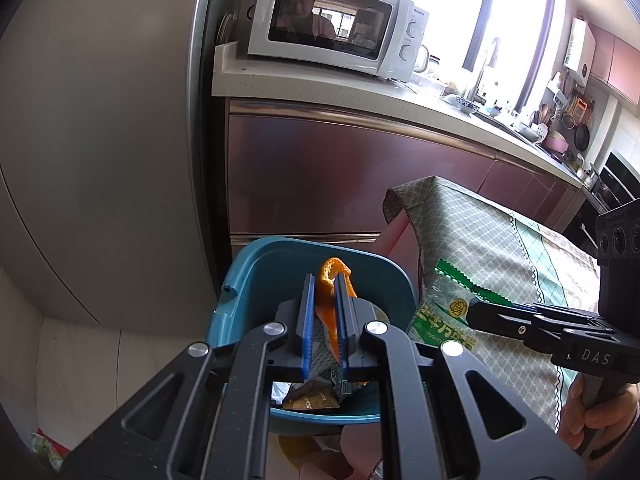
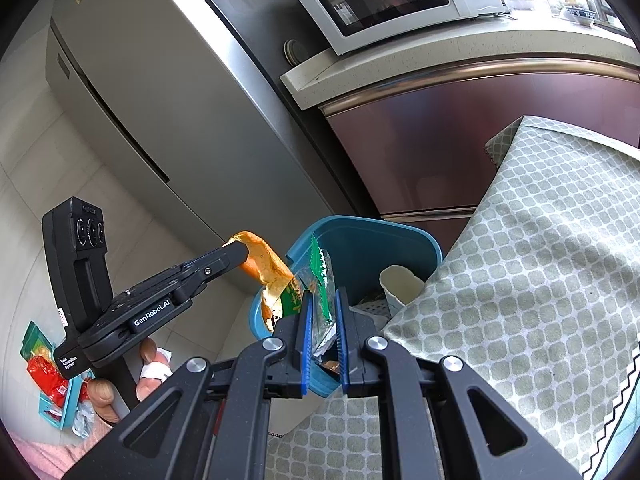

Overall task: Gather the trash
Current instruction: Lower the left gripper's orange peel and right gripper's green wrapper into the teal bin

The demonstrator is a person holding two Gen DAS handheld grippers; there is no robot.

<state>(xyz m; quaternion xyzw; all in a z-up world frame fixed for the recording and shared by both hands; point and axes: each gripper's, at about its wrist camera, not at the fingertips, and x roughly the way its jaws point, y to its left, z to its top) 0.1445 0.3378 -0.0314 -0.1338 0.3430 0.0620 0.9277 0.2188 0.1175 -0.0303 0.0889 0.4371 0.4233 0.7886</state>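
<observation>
A teal trash bin (image 1: 280, 256) (image 2: 384, 240) stands on the floor beside the cloth-covered table. My left gripper (image 1: 325, 280) hangs over the bin's mouth, shut on a piece of orange peel (image 1: 332, 276) (image 2: 264, 260). My right gripper (image 2: 323, 300) is shut on a clear and green snack wrapper (image 2: 322, 280) (image 1: 448, 304), held near the bin's rim at the table's edge. Inside the bin lie a white paper cup (image 2: 400, 284), a brown packet (image 1: 310, 402) and other wrappers.
A grey fridge (image 2: 160, 92) rises to the left. A white microwave (image 1: 332, 20) sits on the counter above maroon cabinets (image 1: 340, 168). The green patterned tablecloth (image 2: 540, 260) fills the right side. Red and green packets (image 2: 44, 364) lie on the floor at lower left.
</observation>
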